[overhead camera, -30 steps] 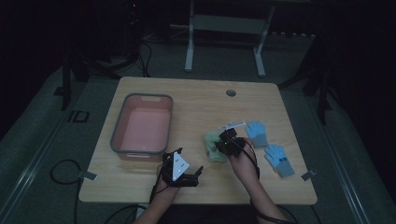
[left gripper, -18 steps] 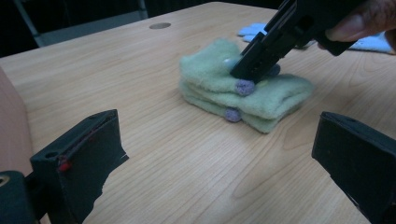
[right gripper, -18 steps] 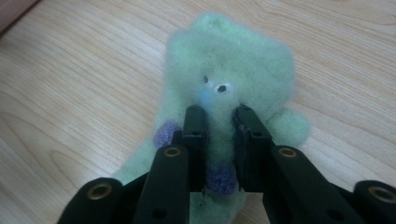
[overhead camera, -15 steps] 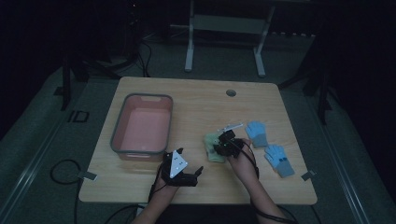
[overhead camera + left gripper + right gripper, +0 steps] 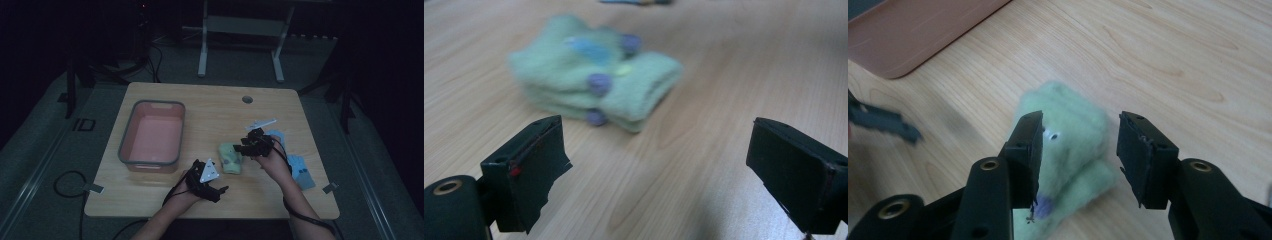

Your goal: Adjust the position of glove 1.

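Two grippers work here. Near the bottom centre of the high view we hold the left gripper (image 5: 214, 186) with jaws spread wide, holding nothing. Just above it the green folded sock (image 5: 231, 158) lies on the table (image 5: 210, 107). Our right gripper (image 5: 246, 148) stands over the sock, jaws parted around it, not yet closed. Farther left sits the pink bin (image 5: 152, 137).

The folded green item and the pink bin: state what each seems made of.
Folded green item: likely soft fleecy knit, its surface fuzzy and matte with small purple dots. Pink bin with grey rim: probably moulded plastic, with smooth walls and rounded corners.
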Demonstrator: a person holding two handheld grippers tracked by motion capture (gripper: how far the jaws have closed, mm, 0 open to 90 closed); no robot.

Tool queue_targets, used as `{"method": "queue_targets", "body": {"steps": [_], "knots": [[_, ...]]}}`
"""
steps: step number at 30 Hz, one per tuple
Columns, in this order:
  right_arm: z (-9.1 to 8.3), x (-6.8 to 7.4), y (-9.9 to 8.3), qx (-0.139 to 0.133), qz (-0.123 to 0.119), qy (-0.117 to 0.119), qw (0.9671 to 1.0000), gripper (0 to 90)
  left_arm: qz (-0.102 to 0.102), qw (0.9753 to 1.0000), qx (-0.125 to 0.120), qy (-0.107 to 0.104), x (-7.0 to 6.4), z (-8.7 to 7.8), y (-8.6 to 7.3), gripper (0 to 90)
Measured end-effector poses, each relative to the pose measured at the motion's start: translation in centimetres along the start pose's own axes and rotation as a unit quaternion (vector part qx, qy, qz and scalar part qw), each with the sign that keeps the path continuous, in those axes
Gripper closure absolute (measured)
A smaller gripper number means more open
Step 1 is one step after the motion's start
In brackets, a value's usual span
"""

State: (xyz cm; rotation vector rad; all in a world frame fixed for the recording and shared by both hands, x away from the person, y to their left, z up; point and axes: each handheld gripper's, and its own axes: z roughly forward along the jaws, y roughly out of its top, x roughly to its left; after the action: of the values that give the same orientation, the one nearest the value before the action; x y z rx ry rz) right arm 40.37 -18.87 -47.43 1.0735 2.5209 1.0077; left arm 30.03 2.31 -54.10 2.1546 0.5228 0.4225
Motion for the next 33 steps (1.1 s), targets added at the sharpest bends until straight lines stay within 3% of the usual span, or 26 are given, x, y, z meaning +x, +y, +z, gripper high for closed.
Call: {"method": "queue_targets", "body": {"steps": [1,2,3,6,8,12,17,23,24,25,26,30,32,33], "knots": [[0.0,0.0,0.0,0.000,0.000,0.000,1.0000,52.4,0.000,1.0000,0.000,0.000,0.0,0.0,0.0,9.1],[0.3,-0.3,0.4,0.002,0.000,0.010,0.9999,50.8,0.018,0.9998,-0.003,-0.009,0.1,0.5,0.6,12.1],[0.3,-0.3,0.4,0.002,0.000,0.010,0.9999,50.8,0.018,0.9998,-0.003,-0.009,0.1,0.5,0.6,15.5],[1.0,-0.6,0.8,0.005,-0.001,0.016,0.9999,48.1,0.047,0.9986,-0.011,-0.024,0.6,1.1,1.7,15.6],[2.2,-1.1,1.0,0.016,0.010,0.026,0.9995,45.6,0.062,0.9975,-0.015,-0.030,0.9,1.7,2.3,20.9],[3.7,-1.7,0.9,0.028,0.024,0.037,0.9986,39.1,0.079,0.9959,0.009,-0.043,1.5,3.4,2.9,26.1],[5.2,-2.2,0.4,0.047,0.040,0.048,0.9970,38.2,0.097,0.9936,0.036,-0.046,1.5,4.6,2.8,34.4],[6.4,-2.9,-0.2,0.076,0.071,0.075,0.9918,39.4,0.124,0.9905,0.055,-0.024,1.3,5.3,2.4,37.4],[6.7,-3.0,-0.3,0.084,0.083,0.090,0.9889,40.9,0.132,0.9892,0.063,-0.014,1.2,5.5,2.4,38.9],[6.7,-3.0,-0.3,0.084,0.083,0.090,0.9889,40.9,0.132,0.9892,0.063,-0.014,1.2,5.5,2.4,39.4],[7.1,-3.3,-0.4,0.094,0.101,0.108,0.9845,41.6,0.131,0.9892,0.064,-0.012,1.2,5.6,2.4,41.8],[7.3,-3.5,-0.4,0.099,0.102,0.120,0.9825,46.1,0.139,0.9879,0.068,0.001,1.3,5.8,2.5,47.9],[7.2,-3.4,-0.3,0.100,0.100,0.126,0.9818,56.8,0.146,0.9866,0.073,0.009,1.5,5.8,2.7,60.0],[7.2,-3.4,-0.3,0.100,0.100,0.126,0.9818,56.8,0.146,0.9866,0.073,0.009,1.5,5.8,2.7,63.2]]}}
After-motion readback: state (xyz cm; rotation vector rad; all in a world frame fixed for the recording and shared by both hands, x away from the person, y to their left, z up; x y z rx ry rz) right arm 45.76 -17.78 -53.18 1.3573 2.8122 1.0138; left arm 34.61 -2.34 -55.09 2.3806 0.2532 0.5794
